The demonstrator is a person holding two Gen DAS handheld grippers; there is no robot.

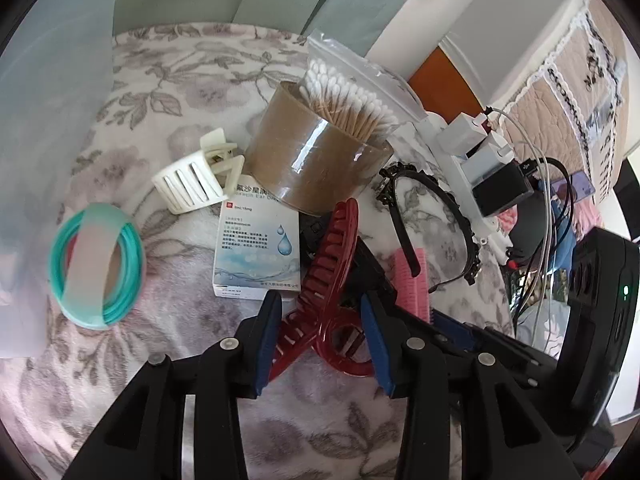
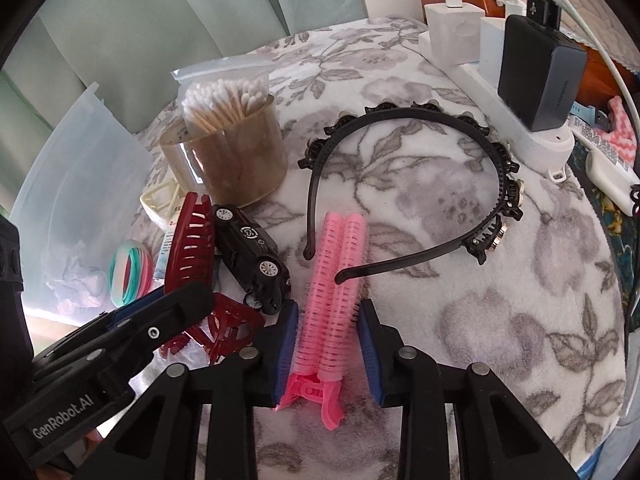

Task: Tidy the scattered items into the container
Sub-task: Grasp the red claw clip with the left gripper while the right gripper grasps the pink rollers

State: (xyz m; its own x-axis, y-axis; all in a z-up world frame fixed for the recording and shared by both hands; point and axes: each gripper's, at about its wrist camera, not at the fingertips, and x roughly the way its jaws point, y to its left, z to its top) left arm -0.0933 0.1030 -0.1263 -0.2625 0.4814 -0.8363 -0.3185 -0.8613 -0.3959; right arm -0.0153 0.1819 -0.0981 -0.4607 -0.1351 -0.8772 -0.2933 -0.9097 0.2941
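Note:
My left gripper point(image 1: 322, 320) points down at the floral blanket, shut on a dark red claw clip point(image 1: 332, 264) that lies on it; both blue pads touch the clip's handle end. In the right wrist view, my right gripper point(image 2: 329, 320) is shut on a pink roller clip point(image 2: 332, 280), its pads against the bristles on both sides. The same red clip point(image 2: 192, 244) shows there under the left gripper's black finger point(image 2: 176, 304). The translucent plastic container point(image 1: 48, 120) point(image 2: 80, 180) stands at the left edge.
On the blanket lie a black toy car point(image 2: 252, 256), a black headband point(image 2: 420, 188), a tape roll holding bagged cotton swabs point(image 1: 316, 160), an ear-drops box point(image 1: 258, 252), a white claw clip point(image 1: 192, 184) and teal-pink hair rings point(image 1: 96, 264). A power strip with chargers point(image 2: 500, 92) borders the right.

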